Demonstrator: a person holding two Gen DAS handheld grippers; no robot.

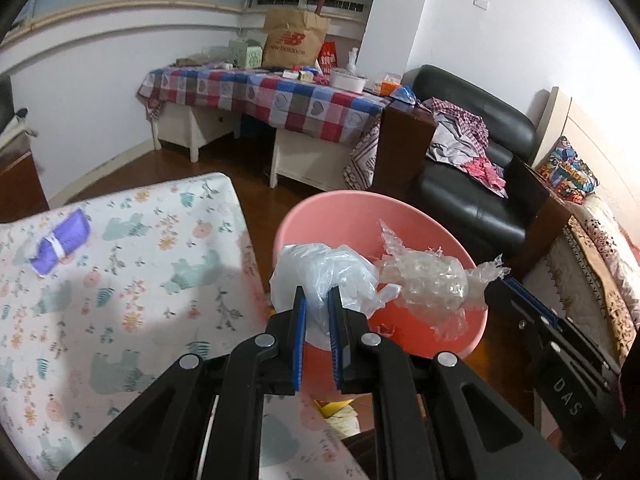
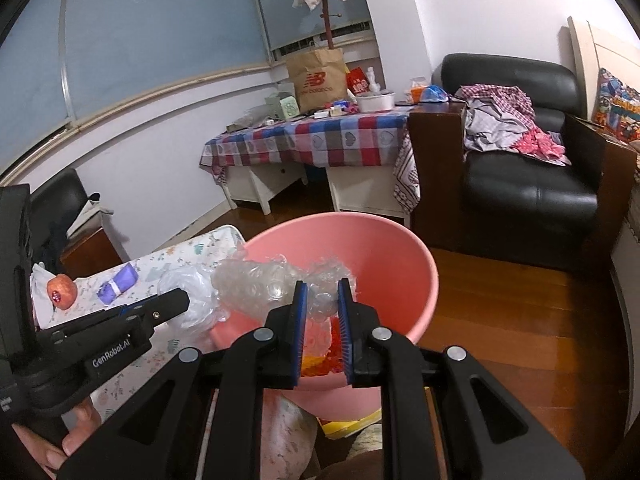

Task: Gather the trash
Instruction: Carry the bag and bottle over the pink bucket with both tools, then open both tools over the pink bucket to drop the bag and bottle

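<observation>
Pink bin (image 1: 472, 320) is my landmark; it stands on the wood floor, right beside the corner of the floral mattress (image 1: 120, 280). Inside the bin, low down, I can see red and yellow scraps (image 2: 320, 360), too hidden by my fingers to say what they are.

My left gripper (image 1: 318, 300) is pinched narrow on a thin whitish plastic bag (image 1: 320, 268), held at the bin's near-left rim, partly over the mattress edge. Bag is limp, translucent, crumpled w/ soft folds.

My right gripper (image 2: 322, 292) is also narrow, clamped on a wad of clear bubble wrap (image 2: 256, 280). Wad hangs over the bin's mouth, stretching toward the left rim, touching the white bag. It's glossy, knobbly, twisted, w/ ragged ends sticking out.

Left of the bin, on the mattress: a purple folded packet (image 1: 60, 244) w/ a white band, well apart from the bin, and farther out a reddish round fruit (image 2: 61, 291). Behind the bin: checked-cloth table (image 1: 260, 96) and black armchair (image 1: 476, 184) w/ clothes on it.
</observation>
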